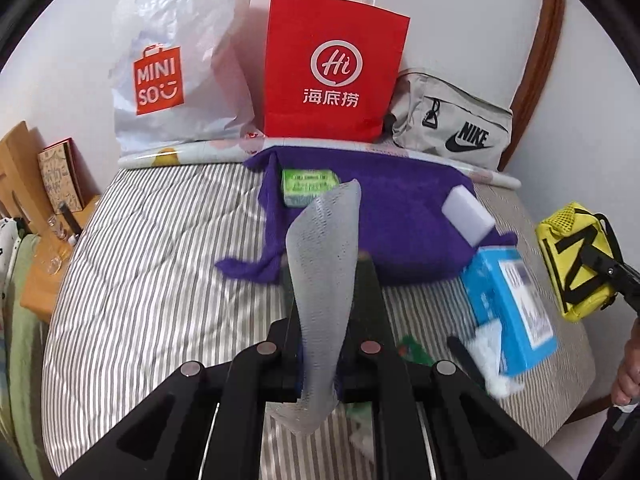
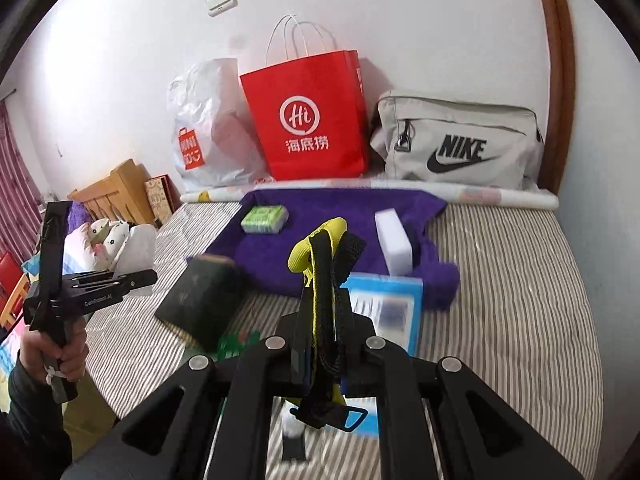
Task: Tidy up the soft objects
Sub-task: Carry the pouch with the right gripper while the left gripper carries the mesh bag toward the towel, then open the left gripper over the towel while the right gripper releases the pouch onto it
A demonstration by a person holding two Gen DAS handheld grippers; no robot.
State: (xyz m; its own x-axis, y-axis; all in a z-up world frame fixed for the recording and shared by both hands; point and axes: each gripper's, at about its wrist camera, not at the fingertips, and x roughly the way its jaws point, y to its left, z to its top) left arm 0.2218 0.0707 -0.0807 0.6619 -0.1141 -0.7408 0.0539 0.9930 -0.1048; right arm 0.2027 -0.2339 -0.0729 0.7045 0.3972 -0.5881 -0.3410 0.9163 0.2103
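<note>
While we hold both tools above the striped bed [image 1: 152, 248], our left claw [image 1: 326, 264] is clamped on a pale grey mesh cloth [image 1: 324, 280] that stands up between its fingers and droops below them. Our right claw [image 2: 324, 280] is clamped on the black strap of a small yellow pouch [image 2: 320, 248], which hangs lifted off the bed. On the bed beyond lies a purple towel [image 1: 400, 216]; on it rest a green sponge pack [image 1: 310, 186] to the far left and a white foam block [image 1: 468, 214] to the right. Just near of the towel lies a blue box [image 1: 508, 304]. Against the far wall stand a white plastic bag [image 1: 180, 64], a red paper bag [image 1: 334, 68] and a grey Nike bag [image 1: 452, 124], left to right.
</note>
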